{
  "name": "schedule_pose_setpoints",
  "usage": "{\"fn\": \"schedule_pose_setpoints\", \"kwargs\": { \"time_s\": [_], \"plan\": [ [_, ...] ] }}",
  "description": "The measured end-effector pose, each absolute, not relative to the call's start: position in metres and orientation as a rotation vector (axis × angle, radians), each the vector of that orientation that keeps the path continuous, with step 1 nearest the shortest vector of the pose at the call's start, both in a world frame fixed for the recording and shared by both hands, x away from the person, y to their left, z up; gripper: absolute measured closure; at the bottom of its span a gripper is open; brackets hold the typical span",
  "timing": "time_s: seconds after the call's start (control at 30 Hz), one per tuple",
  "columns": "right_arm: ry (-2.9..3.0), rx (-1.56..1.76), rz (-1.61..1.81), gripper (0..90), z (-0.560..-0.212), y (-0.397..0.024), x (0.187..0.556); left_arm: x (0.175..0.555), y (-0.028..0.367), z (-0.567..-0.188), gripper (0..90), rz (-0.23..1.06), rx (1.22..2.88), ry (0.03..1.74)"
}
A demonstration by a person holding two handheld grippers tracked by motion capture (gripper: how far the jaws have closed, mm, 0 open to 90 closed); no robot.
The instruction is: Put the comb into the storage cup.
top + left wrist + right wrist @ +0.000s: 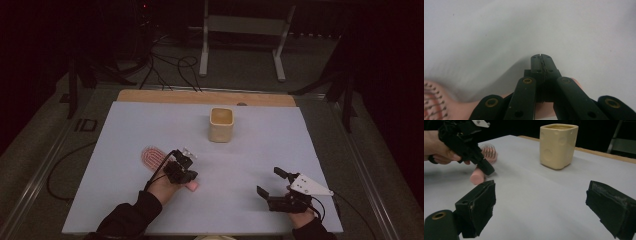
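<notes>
1. Right gripper (pixel 270 184) sits nearest my high camera, low on the table's right side, jaws spread wide with nothing between them. Its own view confirms this: both black pads (pixel 477 205) stand far apart over bare surface.
2. Left gripper (pixel 186 172) is left of centre, held over the pink hairbrush (pixel 155 159). High view hides the jaw tips behind the gripper body.
3. Left gripper view fills that in: jaws fully closed, pad against pad, pointing at bare sheet. Brush handle passes under the gripper body; bristle head (pixel 432 100) shows at bottom left. I can't tell whether anything touches the handle.
4. Right gripper view gives the side angle: left gripper (pixel 465 143) tilted down, tip just above or against the handle end (pixel 477 177); contact unclear. Person's left hand (pixel 439 146) wraps the gripper body.
5. Brush lies flat on the sheet, head toward the far left, handle toward the near side.
6. Cream square cup (pixel 221 124) stands upright at centre-far, well apart from both grippers.
7. Surface: pale sheet (pixel 125 130) over a wooden tabletop (pixel 200 97), wood showing along the far edge.
8. Room is dark; cables on the floor (pixel 170 67), metal stand (pixel 245 30) behind the table.
</notes>
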State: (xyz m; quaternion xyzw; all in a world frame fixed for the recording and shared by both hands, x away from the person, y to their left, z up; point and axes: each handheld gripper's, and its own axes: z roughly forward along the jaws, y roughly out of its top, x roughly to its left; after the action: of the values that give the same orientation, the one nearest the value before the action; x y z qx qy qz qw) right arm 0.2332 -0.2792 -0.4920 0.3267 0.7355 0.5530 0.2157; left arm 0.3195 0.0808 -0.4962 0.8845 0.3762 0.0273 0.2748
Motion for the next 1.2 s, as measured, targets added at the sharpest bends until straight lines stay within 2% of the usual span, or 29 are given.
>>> {"fn": "schedule_pose_setpoints", "kwargs": {
  "time_s": [0.63,1.2],
  "plan": [
    [2.041,0.902,1.530,9.0,-0.492,-0.278,0.233,0.294,0.103,-0.498,90.0,0.059,2.452,0.979],
    [2.052,0.900,1.525,9.0,-0.493,-0.277,0.234,0.272,0.146,-0.494,90.0,0.068,2.494,1.010]
  ]
}}
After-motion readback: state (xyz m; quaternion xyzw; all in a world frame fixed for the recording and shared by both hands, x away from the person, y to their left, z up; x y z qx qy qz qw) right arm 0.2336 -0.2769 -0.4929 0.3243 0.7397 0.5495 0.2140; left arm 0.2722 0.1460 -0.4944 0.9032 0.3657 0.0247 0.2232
